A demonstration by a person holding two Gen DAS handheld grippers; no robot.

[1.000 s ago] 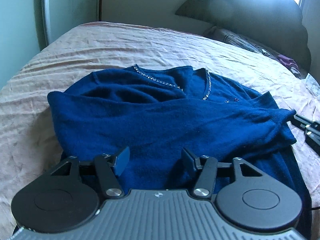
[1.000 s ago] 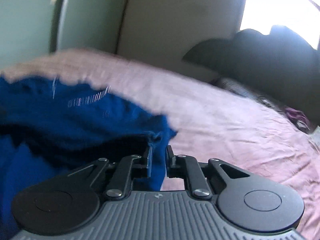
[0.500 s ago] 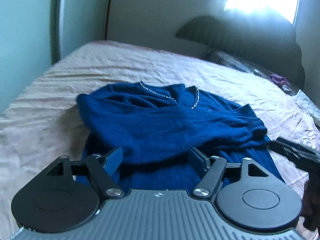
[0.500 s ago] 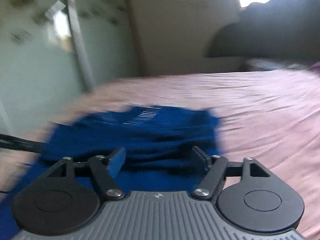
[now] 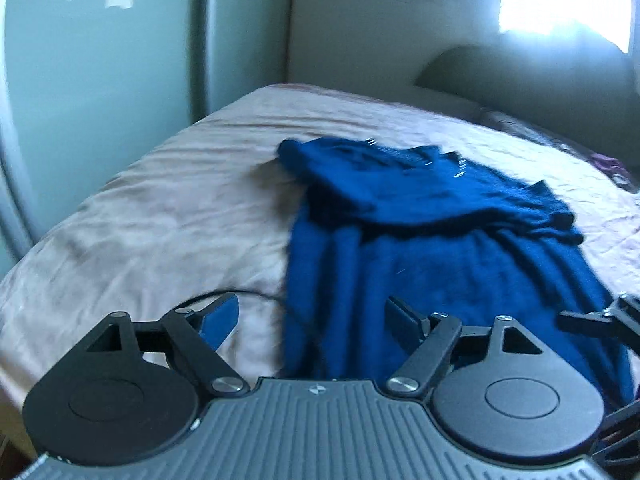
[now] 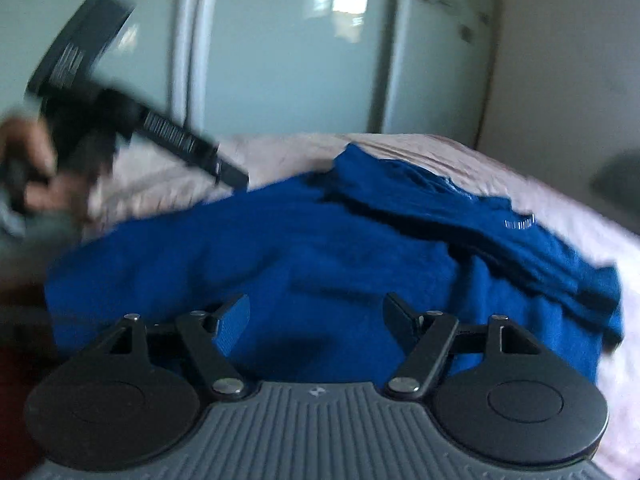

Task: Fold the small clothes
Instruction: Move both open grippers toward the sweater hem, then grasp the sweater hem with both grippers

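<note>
On the bed (image 5: 152, 216), covered by a creased pinkish sheet, lay one blue sweater (image 5: 432, 240), the only garment spread there. It was a deep blue knit with a thin line of pale beads at the neckline. Its sleeves were folded across the chest, so the upper part formed a thick band, and the lower body ran in long soft ridges toward the near edge. There were two grippers. The left gripper (image 5: 314, 318) had its jaws still opening, wide apart, with nothing pressed between them. It hung over the sweater's left hem and a thin black cable (image 5: 256, 294). The right gripper (image 6: 316, 320) had its jaws spread wide and empty, above the sweater.
</note>
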